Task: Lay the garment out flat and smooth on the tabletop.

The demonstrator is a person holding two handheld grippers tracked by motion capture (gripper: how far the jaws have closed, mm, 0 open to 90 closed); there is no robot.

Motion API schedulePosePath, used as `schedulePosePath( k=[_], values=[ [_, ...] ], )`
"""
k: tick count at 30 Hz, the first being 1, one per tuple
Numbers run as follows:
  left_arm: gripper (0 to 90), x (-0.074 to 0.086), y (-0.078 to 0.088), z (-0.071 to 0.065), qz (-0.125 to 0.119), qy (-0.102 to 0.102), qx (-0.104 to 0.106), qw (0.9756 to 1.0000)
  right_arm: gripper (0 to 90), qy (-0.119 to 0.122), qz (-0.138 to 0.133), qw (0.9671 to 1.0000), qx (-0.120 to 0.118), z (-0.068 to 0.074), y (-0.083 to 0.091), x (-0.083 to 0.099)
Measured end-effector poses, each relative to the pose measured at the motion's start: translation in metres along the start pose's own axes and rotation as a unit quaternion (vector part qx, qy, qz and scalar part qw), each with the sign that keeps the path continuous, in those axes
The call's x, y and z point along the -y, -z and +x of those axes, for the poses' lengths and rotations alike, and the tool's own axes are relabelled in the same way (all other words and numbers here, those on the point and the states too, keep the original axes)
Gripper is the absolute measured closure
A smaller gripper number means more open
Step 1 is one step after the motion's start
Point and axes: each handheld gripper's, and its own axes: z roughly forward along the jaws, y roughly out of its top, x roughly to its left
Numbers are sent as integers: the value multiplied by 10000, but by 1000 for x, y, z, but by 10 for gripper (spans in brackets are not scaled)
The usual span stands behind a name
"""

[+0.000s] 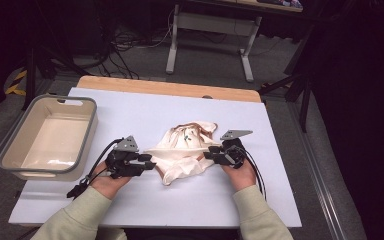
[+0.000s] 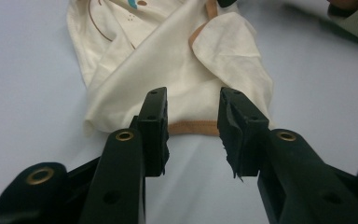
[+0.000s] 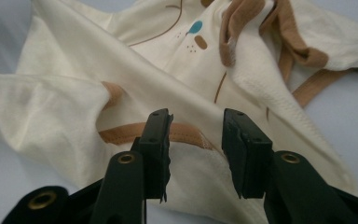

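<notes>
Crumpled cream cotton garment with tan trim [image 1: 186, 150] lies mid-table on the white surface. Left gripper [image 1: 147, 161] and right gripper [image 1: 211, 155] flank it, both jaws parted, pinching nothing.

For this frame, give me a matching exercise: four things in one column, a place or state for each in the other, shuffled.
1. garment
2. bin
3. left gripper
4. right gripper

A. empty, at the table's left edge
B. crumpled mid-table
C. jaws apart at a tan-banded hem
D. jaws apart over cream cloth, near a tan band

Pairs: 1-B, 2-A, 3-C, 4-D
</notes>
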Motion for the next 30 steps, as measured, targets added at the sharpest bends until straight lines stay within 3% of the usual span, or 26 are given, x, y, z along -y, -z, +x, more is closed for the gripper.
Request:
schedulePosePath(
  k=[3,6,8,12,19,25,30],
  values=[
    [638,1,-2,-2,50,12,63,10000,666,-22,148,9999,-71,-1,-7,1],
    [642,2,-3,-3,84,-33,107,9999,827,66,319,9993,-191,2,-8,1],
    [643,1,-4,-4,81,-63,130,9999,847,199,356,9991,-150,6,-3,1],
    [645,-2,-6,-4,43,-108,159,9998,846,244,288,9992,-137,10,10,4],
    [647,-8,-16,-4,97,-186,299,9993,841,330,122,9992,-181,16,43,25],
    [648,-11,-24,-7,165,-288,395,9987,839,245,314,9990,-184,17,57,50],
    [648,-12,-29,-10,212,-267,548,9979,816,158,353,9991,-189,16,65,58]
  ],
)
